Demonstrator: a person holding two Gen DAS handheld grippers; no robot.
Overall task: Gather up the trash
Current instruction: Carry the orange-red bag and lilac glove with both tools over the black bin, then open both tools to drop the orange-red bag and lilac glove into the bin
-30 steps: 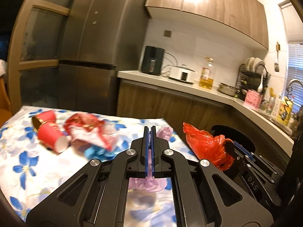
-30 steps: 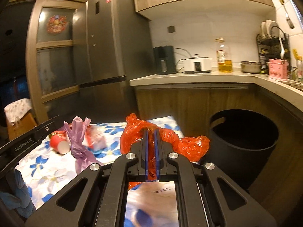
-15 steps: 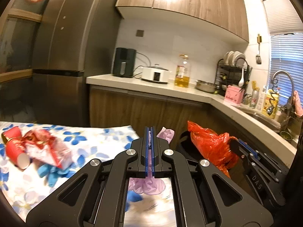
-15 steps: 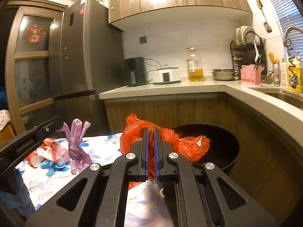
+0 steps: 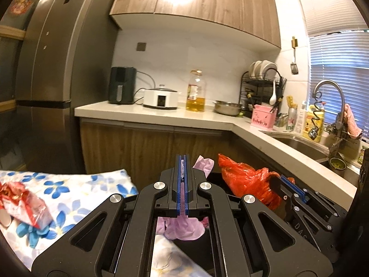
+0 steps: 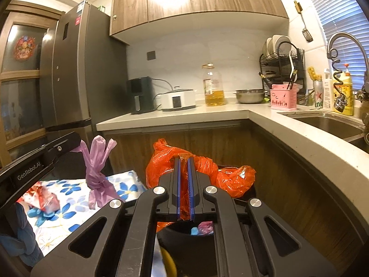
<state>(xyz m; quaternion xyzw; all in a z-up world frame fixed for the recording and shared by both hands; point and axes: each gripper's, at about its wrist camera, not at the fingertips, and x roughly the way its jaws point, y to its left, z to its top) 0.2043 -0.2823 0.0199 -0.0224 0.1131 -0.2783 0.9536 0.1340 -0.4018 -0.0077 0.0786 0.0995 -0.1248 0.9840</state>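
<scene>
My left gripper (image 5: pixel 183 161) is shut on a pink plastic bag (image 5: pixel 184 227), held in the air past the table's right end; the bag also shows in the right wrist view (image 6: pixel 98 175). My right gripper (image 6: pixel 184 164) is shut on an orange-red plastic bag (image 6: pixel 233 177), held above a black bin (image 6: pixel 184 233) that has trash in it. The red bag also shows in the left wrist view (image 5: pixel 246 180). A red-and-clear wrapper (image 5: pixel 22 200) and blue scraps (image 5: pixel 32 230) lie on the floral tablecloth (image 5: pixel 76 194).
A wooden cabinet with a white counter (image 5: pixel 161 117) runs behind, with a sink (image 6: pixel 332 122) on the right and a grey fridge (image 5: pixel 53 69) on the left. The bin stands between the table and the cabinet corner.
Both grippers have swung right, off the table toward the bin, each carrying its bag. The red paper cups have left the left wrist view. The bin's inside now shows below my right gripper.
</scene>
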